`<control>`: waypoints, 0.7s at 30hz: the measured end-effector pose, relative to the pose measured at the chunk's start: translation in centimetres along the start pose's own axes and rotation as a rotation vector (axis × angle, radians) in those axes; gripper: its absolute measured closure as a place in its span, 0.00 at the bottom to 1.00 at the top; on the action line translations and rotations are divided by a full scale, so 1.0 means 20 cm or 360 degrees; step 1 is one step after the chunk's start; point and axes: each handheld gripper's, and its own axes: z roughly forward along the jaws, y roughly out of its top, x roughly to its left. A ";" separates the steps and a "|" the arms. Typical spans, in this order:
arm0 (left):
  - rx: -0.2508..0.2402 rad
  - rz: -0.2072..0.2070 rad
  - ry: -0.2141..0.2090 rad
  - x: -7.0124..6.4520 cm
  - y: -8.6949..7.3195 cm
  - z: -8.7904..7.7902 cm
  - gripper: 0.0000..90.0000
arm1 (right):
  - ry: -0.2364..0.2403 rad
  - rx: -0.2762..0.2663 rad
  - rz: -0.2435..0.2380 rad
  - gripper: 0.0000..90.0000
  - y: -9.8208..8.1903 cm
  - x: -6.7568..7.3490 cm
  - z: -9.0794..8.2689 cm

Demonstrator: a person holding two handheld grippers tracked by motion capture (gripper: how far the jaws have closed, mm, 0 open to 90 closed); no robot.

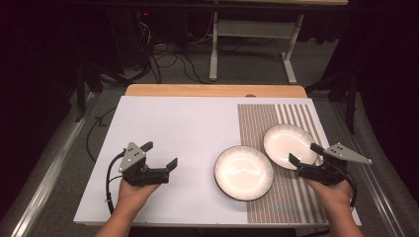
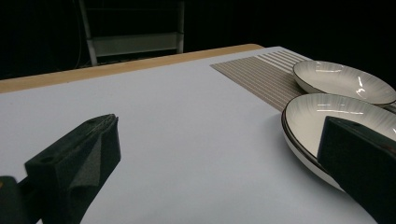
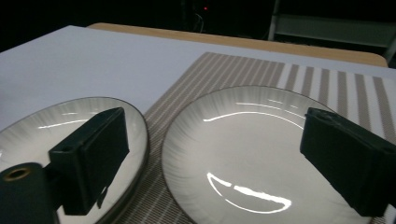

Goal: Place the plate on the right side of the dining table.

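Tabletop: plate point(image 1: 290, 145) beside right claw point(image 1: 306, 154)

A pale grey-white rectangular tabletop point(image 1: 178, 128) with a light wooden strip along its far edge carries a brown-and-white striped placemat point(image 1: 296, 197) on its right side. Two round white ribbed plates with dark rims lie there: the nearer plate point(image 1: 243, 173) overlaps the mat's left edge, the farther plate point(image 1: 289, 144) rests wholly on it, just beside.

Open claw point(image 3: 212, 158) over two plates point(image 3: 243, 154)
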 end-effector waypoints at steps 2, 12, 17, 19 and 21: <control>0.0000 0.0004 0.0008 0.00 0.00 -0.01 0.00 | 0.0022 -0.0014 -0.0020 0.04 0.01 0.04 0.00; 0.0008 0.0071 0.0029 -0.02 0.00 -0.02 0.00 | 0.0141 -0.0051 -0.0126 0.01 0.02 0.23 0.00; -0.0003 0.0089 0.0030 -0.03 0.01 -0.03 0.00 | 0.0157 -0.0078 -0.0148 0.01 0.01 0.26 0.00; -0.0004 0.0092 0.0030 -0.03 0.01 -0.03 0.00 | 0.0157 -0.0087 -0.0148 0.01 0.01 0.25 -0.01; -0.0001 0.0086 0.0029 -0.03 0.01 -0.03 0.00 | 0.0151 -0.0097 -0.0141 0.01 0.01 0.24 -0.01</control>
